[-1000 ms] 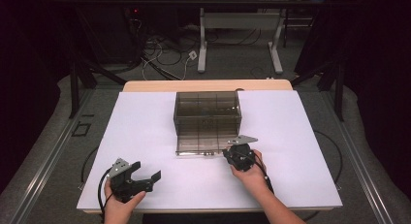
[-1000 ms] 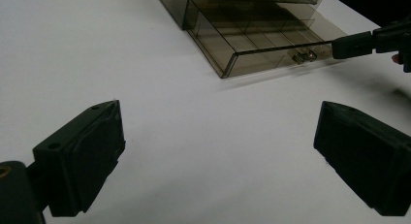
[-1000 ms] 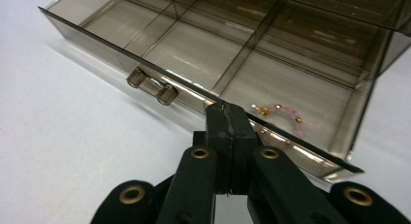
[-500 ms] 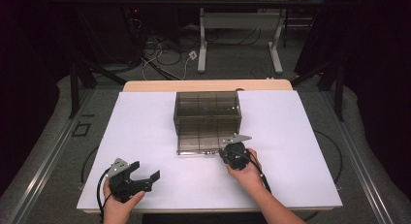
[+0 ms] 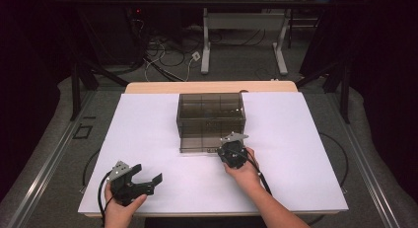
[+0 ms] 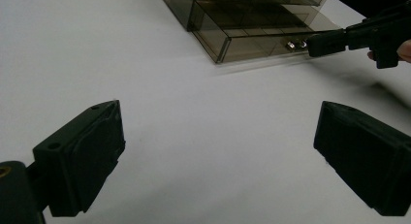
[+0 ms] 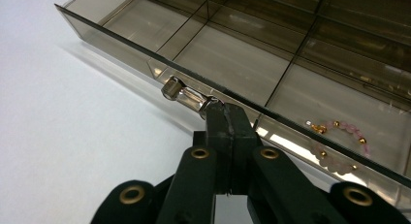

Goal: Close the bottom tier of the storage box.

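At the near edge of the smoky plastic drawer box (image 5: 211, 122), mid-table, the right gripper (image 7: 224, 109) is pinching the bottom drawer's (image 7: 252, 64) small clear handle (image 7: 186, 95); the drawer is probably sliding lightly, but the handle looks slippery. The left gripper (image 5: 148, 181) is waiting near-left, jaws spread and empty.

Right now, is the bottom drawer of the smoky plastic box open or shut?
Partly open: the bottom drawer juts out past the box, its compartments exposed, with the right gripper clamped on its handle.
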A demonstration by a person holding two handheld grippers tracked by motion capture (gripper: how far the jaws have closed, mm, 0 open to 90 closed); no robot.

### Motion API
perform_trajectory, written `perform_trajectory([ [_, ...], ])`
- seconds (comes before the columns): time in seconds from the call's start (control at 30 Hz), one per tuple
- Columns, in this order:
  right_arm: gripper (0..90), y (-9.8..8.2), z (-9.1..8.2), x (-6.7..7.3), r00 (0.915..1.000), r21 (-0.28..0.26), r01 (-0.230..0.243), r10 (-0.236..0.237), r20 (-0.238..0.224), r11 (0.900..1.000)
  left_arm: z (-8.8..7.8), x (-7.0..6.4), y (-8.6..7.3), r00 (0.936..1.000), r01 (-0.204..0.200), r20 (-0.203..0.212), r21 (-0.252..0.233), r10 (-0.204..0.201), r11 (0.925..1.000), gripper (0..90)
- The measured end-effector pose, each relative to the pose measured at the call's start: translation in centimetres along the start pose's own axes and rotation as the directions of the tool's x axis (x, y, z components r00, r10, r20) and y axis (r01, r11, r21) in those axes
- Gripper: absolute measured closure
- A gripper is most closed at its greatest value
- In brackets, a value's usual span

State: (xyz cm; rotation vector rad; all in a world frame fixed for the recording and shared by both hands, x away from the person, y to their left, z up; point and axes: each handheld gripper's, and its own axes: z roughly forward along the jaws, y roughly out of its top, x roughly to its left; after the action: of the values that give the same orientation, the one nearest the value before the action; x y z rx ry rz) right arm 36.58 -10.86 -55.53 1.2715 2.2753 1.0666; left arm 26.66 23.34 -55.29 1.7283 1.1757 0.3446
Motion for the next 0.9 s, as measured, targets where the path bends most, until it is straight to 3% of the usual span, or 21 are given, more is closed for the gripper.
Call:
perform_trajectory([
  [0.27, 90.0, 0.9, 0.9, -0.4, 0.9995, -0.013, -0.028, 0.028, 0.017, 1.000, -0.1, 0.1, 0.0, 1.0000, 0.001, 0.002, -0.001, -0.001, 1.0000, 4.2],
  [0.3, 90.0, 1.1, 0.9, -0.5, 0.9992, 0.009, -0.032, 0.032, 0.024, 0.999, -0.1, 0.1, 0.0, 1.0000, 0.001, 0.002, -0.002, -0.001, 1.0000, 4.2],
  [0.33, 90.0, 1.1, 1.1, -0.5, 0.9990, -0.018, -0.040, 0.040, 0.019, 0.999, -0.1, 0.1, 0.0, 1.0000, 0.002, 0.002, -0.002, -0.002, 1.0000, 4.2],
  [0.9, 90.0, 2.1, 2.4, -1.5, 0.9966, -0.059, -0.055, 0.059, 0.057, 0.997, -0.4, 0.4, 0.1, 0.9999, 0.013, 0.002, -0.010, -0.013, 0.9999, 4.2],
])
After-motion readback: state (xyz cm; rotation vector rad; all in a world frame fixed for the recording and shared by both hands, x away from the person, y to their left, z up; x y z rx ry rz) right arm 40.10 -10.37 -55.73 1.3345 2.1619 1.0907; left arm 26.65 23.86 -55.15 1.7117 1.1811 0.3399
